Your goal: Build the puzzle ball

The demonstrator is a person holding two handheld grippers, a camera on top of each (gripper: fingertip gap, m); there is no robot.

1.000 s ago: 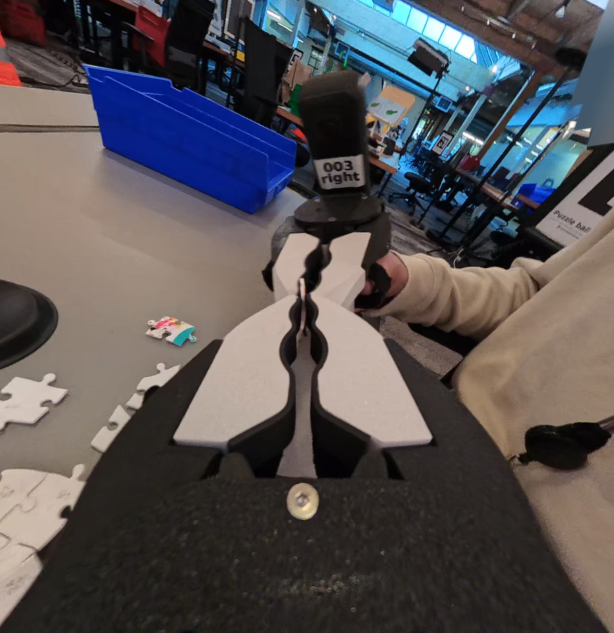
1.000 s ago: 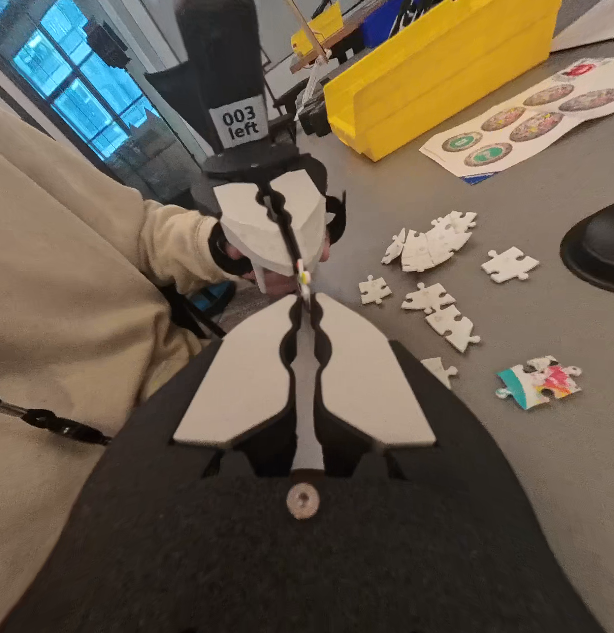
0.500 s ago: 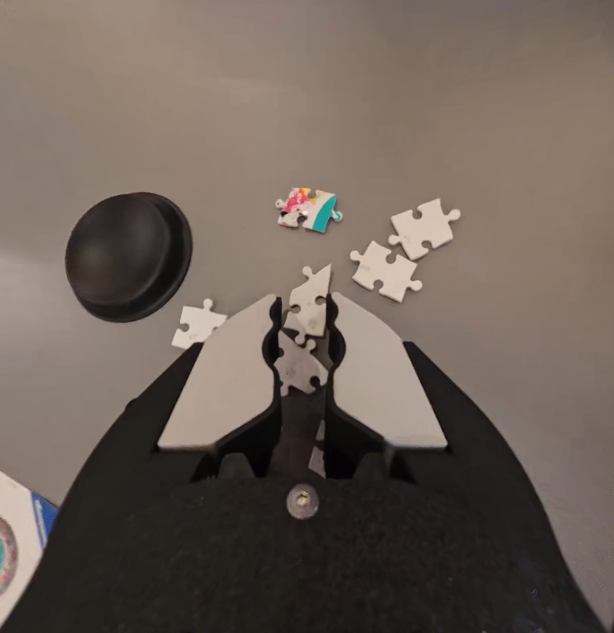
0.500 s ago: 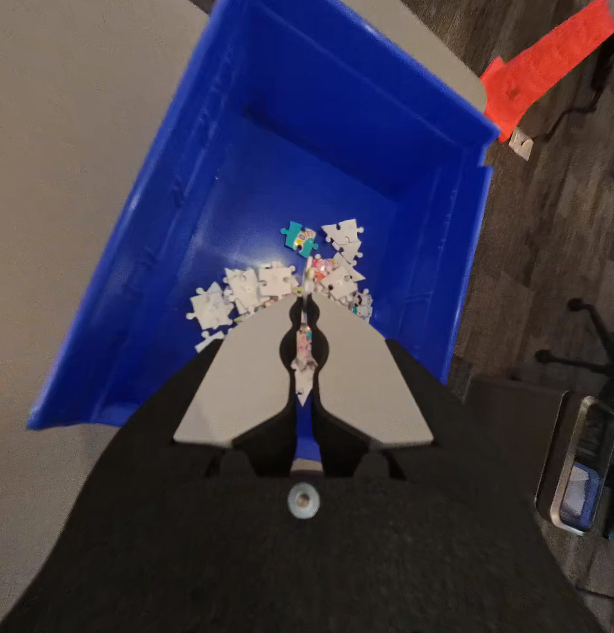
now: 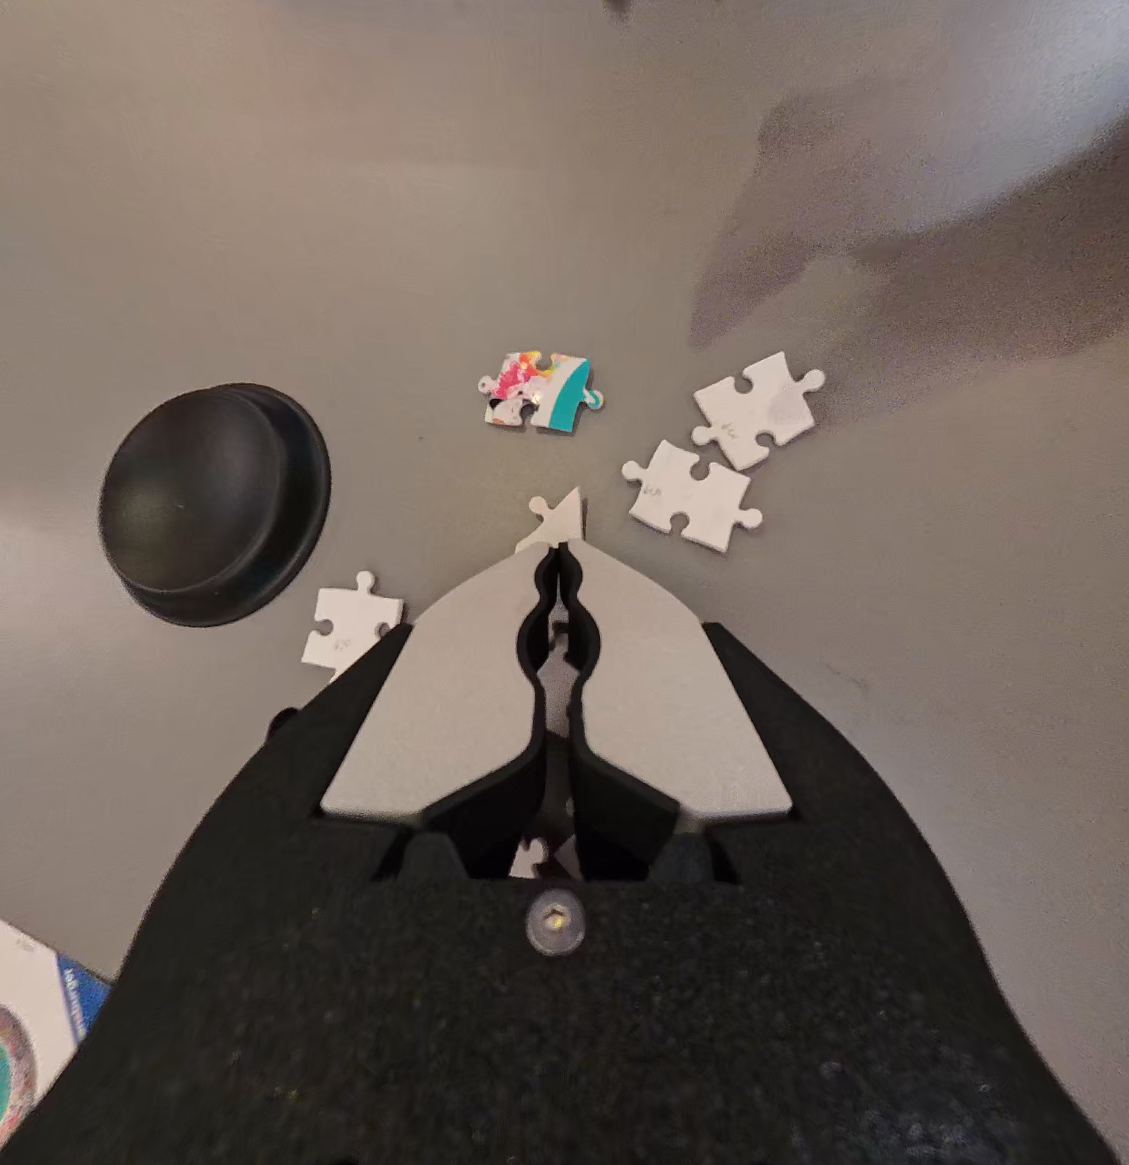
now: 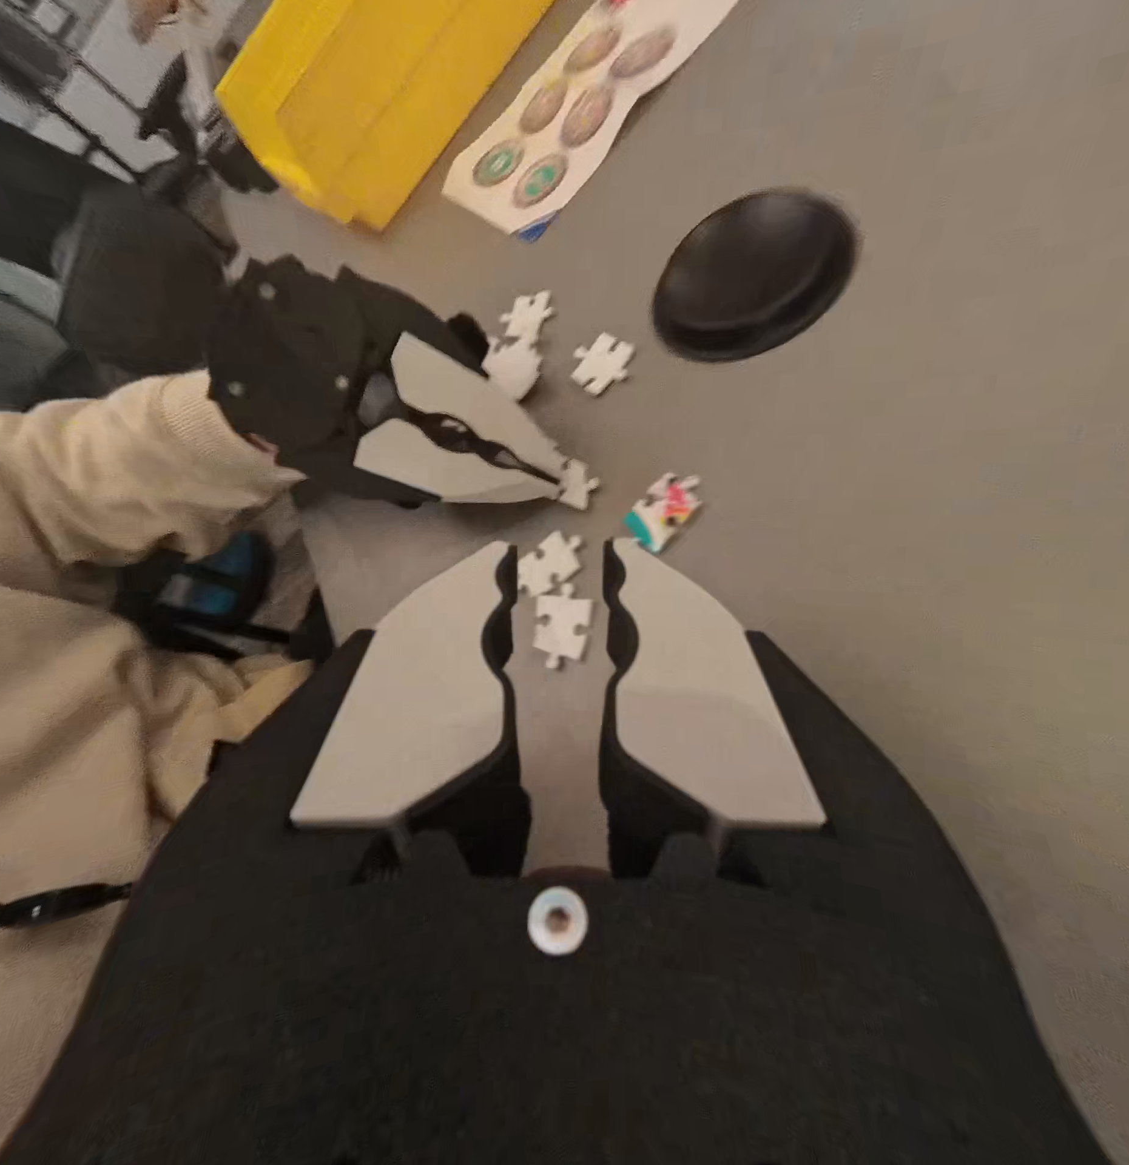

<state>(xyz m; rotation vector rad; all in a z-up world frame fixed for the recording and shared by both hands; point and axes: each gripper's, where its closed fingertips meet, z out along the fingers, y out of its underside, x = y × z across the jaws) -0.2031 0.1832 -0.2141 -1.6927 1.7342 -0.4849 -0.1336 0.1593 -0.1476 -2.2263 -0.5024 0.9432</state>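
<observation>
**Grey tabletop, loose pieces, one piece pinched**

A smooth matte grey table [image 5: 612, 189] fills both views, with wide bare stretches beyond the pieces in the left wrist view and to the right side of the right wrist view. Near its far edge in the right wrist view sit a glossy yellow plastic bin [image 6: 360, 94] and, beside it, a white printed paper sheet with round pictures [image 6: 580, 107]; a corner of that sheet also shows low left in the left wrist view. A round black domed stand [image 5: 215, 504] with a stepped rim rests apart from the pieces.

The left gripper [image 5: 558, 548], grey flat-faced fingers on a grainy black body, has its wavy inner edges pressed nearly together on a white pointed puzzle piece with one knob [image 5: 565, 517], which juts past the tips. The right wrist view shows this from the side: the tips are low over the table with the piece at their end [image 6: 577, 482], and a cream knit sleeve [image 6: 108, 473] behind.

The right gripper [image 6: 558, 548] stands wide and empty above two white blank-backed puzzle pieces [image 6: 558, 599] lying touching one another. These same two lie to the right of the left gripper's tips in its own view. Just beyond, a colourful printed piece with a teal band [image 5: 539, 400] lies face up, apart from the rest. Another white piece [image 5: 347, 624] lies between the stand and the left gripper's body.

Only the right wrist view shows further white pieces [image 6: 602, 362] near the stand. It is blurred.
</observation>
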